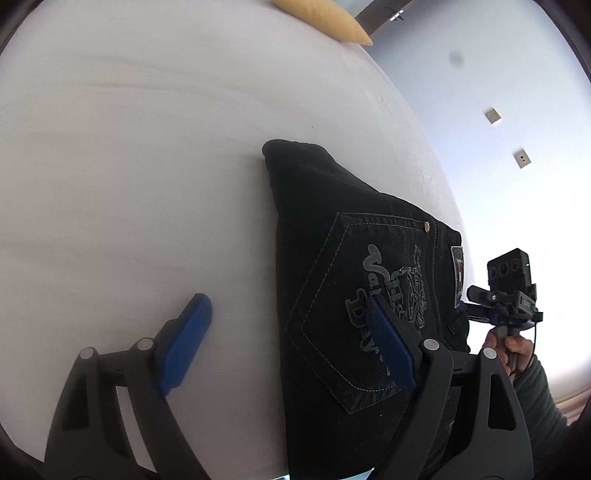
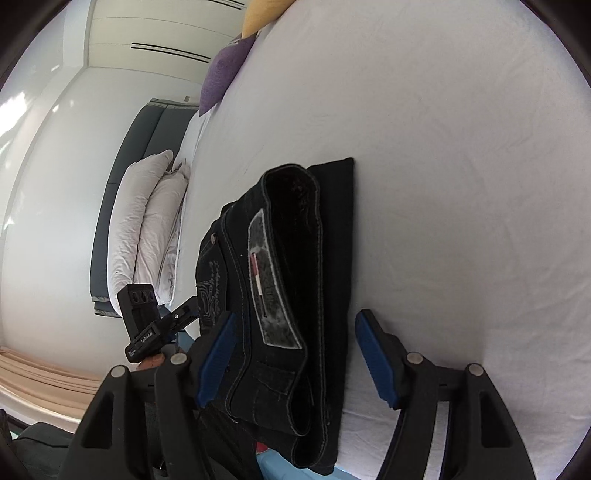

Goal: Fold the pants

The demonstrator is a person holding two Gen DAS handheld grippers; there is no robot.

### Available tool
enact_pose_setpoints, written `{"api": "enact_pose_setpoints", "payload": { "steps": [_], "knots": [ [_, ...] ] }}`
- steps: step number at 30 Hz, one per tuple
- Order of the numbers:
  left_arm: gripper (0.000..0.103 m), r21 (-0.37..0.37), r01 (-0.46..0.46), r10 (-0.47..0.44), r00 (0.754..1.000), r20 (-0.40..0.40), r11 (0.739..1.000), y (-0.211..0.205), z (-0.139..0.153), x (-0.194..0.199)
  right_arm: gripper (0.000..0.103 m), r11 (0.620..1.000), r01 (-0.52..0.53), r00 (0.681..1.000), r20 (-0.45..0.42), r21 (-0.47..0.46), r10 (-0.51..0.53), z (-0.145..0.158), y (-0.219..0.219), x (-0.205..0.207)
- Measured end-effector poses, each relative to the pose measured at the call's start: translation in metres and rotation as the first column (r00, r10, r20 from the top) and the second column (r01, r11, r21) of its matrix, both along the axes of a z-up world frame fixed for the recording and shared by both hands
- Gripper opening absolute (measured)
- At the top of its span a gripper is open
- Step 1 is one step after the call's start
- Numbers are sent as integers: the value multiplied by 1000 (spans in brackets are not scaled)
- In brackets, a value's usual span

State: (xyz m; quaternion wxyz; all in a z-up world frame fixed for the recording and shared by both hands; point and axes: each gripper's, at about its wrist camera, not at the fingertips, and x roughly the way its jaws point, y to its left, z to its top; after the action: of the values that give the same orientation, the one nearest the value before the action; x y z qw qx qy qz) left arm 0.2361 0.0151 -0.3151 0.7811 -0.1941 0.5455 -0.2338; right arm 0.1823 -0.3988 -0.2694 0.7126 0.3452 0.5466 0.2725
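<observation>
Broadly, a white bed sheet [image 1: 129, 166] fills both views, smooth with faint creases, its near edge cut off by the lens rim. On it, close to that near edge, lie the black pants [image 1: 351, 277], folded into a thick, roughly rectangular bundle of dark denim with pale contrast stitching. From the left wrist view a back pocket faces up, bearing grey embroidered lettering that is partly covered by a finger and hard to read. From the right wrist view the open waistband [image 2: 291, 206] shows as a dark loop, with a grey patch along it; the lower end of the bundle runs out of frame.

White pillows [image 2: 147, 221] stand against a grey headboard, and a purple cushion [image 2: 221, 77] and a yellow cushion [image 1: 332, 18] sit at the far edge, each partly cropped.

The left gripper [image 1: 291, 343] stands wide, one blue pad over bare sheet and the other over the pocket; whether that pad touches the cloth cannot be told. The right gripper [image 2: 295, 358] is also spread, its pads on either side of the bundle's waist end with nothing pinched. A hand [image 1: 517, 350] and a dark sleeve show behind.
</observation>
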Motion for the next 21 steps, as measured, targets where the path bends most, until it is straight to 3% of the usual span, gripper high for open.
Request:
{"api": "enact_pose_setpoints", "payload": {
  "steps": [9,14,21],
  "knots": [
    [85,10,83,-83,996,-43,996,1,-5,5,71,999,-46,999,-11,-5,46,-5,19,10],
    [85,134,97,-90,994,-57,986,-14,3,-1,72,998,-48,999,0,-45,48,0,25,7],
    [85,121,116,-107,991,-78,986,-30,-1,2,72,994,-65,997,35,-86,68,9,37,4]
  ]
}}
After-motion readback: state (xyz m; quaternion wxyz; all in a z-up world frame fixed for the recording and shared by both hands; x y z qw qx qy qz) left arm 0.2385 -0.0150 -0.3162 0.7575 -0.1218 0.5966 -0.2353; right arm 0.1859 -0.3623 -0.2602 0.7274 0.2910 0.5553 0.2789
